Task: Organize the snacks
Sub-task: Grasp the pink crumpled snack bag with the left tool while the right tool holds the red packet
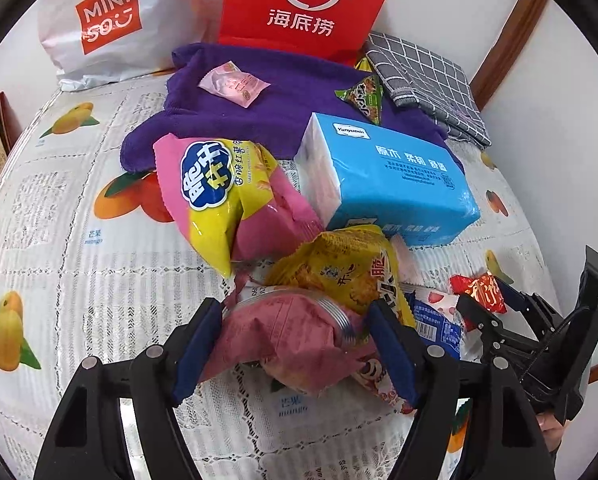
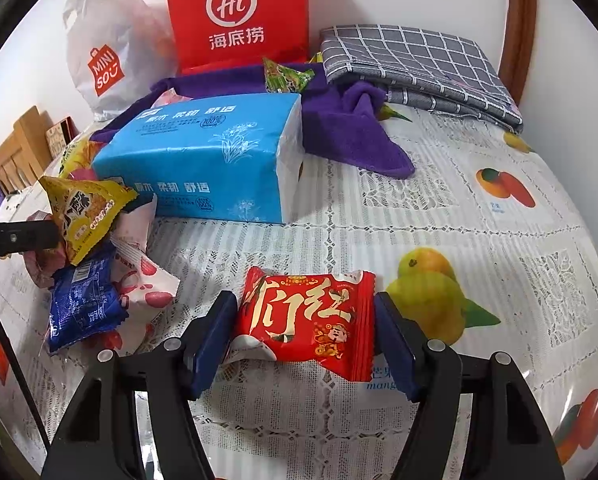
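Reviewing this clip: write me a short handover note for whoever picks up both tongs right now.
Left tongs: open, straddling a crumpled pink snack bag at the near end of the pile; pads not pressing.
Right tongs: open around a red snack packet lying flat on the tablecloth; no grip.
Other snacks: big pink-and-yellow bag, yellow bag and blue packet heaped beside the blue tissue pack; a small pink packet and a green one on the purple towel.
Done: nothing visibly sorted.
Left: nearly everything.

Left gripper [image 1: 295,344] straddles a crumpled pink snack packet [image 1: 287,332] on the fruit-print tablecloth [image 1: 79,272], beside a blue tissue pack [image 1: 391,176].
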Available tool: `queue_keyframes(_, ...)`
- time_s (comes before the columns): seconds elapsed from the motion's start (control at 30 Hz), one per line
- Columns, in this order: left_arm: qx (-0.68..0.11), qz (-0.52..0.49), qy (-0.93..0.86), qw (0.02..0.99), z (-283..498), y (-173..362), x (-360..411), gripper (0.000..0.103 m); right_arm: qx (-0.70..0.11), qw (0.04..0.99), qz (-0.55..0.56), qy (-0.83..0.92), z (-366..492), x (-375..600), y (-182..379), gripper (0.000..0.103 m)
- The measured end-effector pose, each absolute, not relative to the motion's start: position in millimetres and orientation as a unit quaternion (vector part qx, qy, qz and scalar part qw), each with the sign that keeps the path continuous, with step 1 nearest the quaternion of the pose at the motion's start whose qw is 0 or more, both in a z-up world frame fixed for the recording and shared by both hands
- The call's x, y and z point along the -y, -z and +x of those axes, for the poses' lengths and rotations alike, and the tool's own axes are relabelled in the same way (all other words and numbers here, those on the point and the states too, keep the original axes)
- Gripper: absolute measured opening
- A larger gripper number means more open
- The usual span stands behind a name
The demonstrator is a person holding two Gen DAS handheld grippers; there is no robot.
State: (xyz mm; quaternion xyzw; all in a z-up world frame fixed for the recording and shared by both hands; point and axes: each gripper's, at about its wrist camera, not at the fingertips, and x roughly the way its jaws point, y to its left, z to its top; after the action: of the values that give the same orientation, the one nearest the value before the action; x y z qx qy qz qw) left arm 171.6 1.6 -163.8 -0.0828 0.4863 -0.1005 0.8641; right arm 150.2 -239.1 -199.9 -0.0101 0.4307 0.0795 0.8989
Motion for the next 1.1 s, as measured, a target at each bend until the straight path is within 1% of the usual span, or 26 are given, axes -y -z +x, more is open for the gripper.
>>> queue_keyframes(0.07, -0.481, -0.08, 0.107, 0.866, 169, 163, -2, 0.069, -0.431, 0.899, -0.011, -0.079, 151, 240, 200, 0.069)
queue_keyframes(0.2, -0.472, -0.07, 0.11, 0.872, 162, 159, -4, 0.055, -0.431, 0.899, -0.011, -0.079, 150, 238, 200, 0.069)
queue_keyframes(0.33, -0.465, -0.072, 0.119, 0.874, 153, 153, -9, 0.049, -0.43, 0.899, -0.01, -0.079, 150, 238, 199, 0.069)
queue_keyframes(0.47, -0.46, -0.074, 0.115, 0.877, 146, 151, -15, 0.047, -0.429, 0.9, -0.003, -0.081, 149, 240, 199, 0.068)
queue_keyframes(0.83, -0.439, -0.083, 0.114, 0.887, 125, 134, -31, 0.046, -0.424, 0.903, 0.018, -0.076, 148, 247, 197, 0.055)
queue_keyframes(1.1, -0.432, -0.086, 0.11, 0.891, 120, 128, -38, 0.046, -0.425, 0.899, 0.053, -0.087, 137, 248, 187, 0.054)
